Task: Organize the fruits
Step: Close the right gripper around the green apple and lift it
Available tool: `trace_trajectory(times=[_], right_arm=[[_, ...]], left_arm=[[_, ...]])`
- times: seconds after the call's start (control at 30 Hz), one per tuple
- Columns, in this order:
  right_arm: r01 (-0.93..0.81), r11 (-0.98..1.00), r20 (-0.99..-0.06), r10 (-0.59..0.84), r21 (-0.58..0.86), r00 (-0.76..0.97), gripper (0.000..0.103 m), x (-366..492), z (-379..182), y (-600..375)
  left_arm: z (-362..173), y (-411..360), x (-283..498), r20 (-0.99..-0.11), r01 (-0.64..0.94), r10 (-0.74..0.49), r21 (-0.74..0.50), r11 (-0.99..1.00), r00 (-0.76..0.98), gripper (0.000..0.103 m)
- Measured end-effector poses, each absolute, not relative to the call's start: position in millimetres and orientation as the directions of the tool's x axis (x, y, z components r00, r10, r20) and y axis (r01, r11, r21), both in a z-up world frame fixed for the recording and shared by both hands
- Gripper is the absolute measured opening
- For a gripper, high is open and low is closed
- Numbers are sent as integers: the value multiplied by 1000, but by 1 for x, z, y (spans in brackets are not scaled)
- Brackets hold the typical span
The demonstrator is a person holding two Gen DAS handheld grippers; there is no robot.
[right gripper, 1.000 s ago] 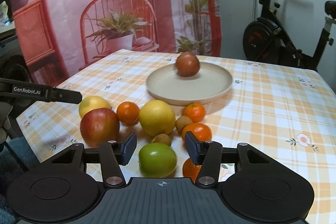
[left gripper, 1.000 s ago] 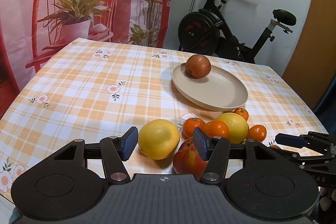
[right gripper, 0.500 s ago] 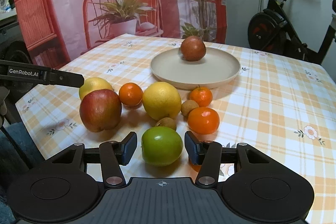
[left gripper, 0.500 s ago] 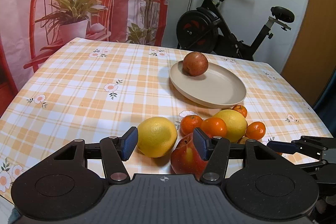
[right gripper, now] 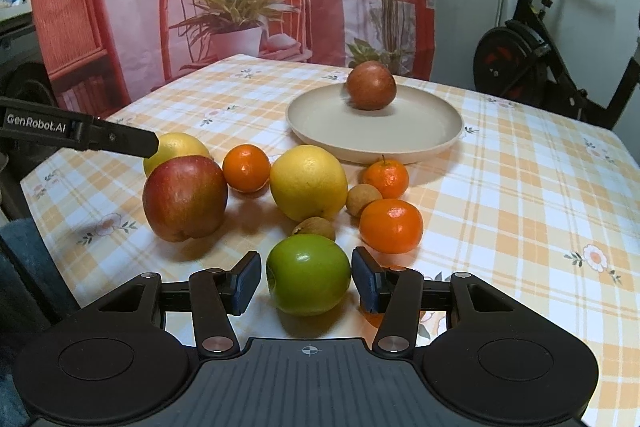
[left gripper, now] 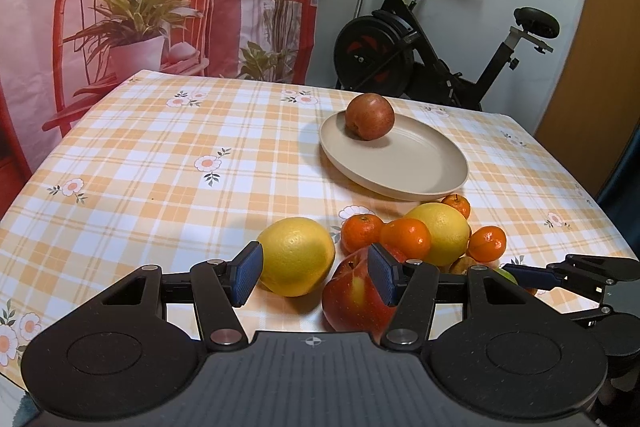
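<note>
The green apple [right gripper: 308, 273] lies on the checked tablecloth [right gripper: 520, 207] at the near edge of the fruit pile, right in front of the right gripper [right gripper: 306, 281]. Compared with a second ago it sits higher and larger between the two blue pads, so this gripper has come closer and lined itself up on it. I judge this is the approach to the next pick. The pads stand on both sides of the apple with a thin gap on each side; the claw is open and nothing is gripped.

The apple is nearly round, so it has no real long axis. Its stem hollow points to the left and slightly up, so its core line runs roughly across the gap between the pads.

Around it lie a small brown fruit [right gripper: 316, 227], an orange mandarin [right gripper: 391, 225], a yellow citrus [right gripper: 308, 182] and a red apple [right gripper: 185, 197]. Further back the beige plate [right gripper: 420, 139] holds one reddish-brown fruit [right gripper: 371, 85].

The left gripper [left gripper: 315, 279] hangs open over another yellow citrus [left gripper: 296, 255] and has not shifted.
</note>
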State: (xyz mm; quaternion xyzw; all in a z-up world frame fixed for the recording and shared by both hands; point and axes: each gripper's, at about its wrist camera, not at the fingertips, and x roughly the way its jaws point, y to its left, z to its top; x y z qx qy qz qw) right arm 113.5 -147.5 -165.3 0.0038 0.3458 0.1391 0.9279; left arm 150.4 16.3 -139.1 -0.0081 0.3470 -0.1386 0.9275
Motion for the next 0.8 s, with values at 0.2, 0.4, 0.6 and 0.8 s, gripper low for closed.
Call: trace_trajectory(times=[0.2,0.4,0.6,0.8], right_arm=[[-276,961,-639,232,32,733,44,112,-167,-141],[-280,958,-637,255,64,728,43,112,-166,-143],[-270,956,-600,282,113,748,43,110,-157,-150],[-244,959,-569,282,144,773,43,111,-152,-161]], left_arm=[[-139,16,151,-641,251,-263,-112,962,721,60],[-140,16,151,-638,256,-268,-114,960,722,60],[-141,14,150,-634,275,-286,-120,954,718,60],[-138,5,151,-625,327,-322,-112,939,711,58]])
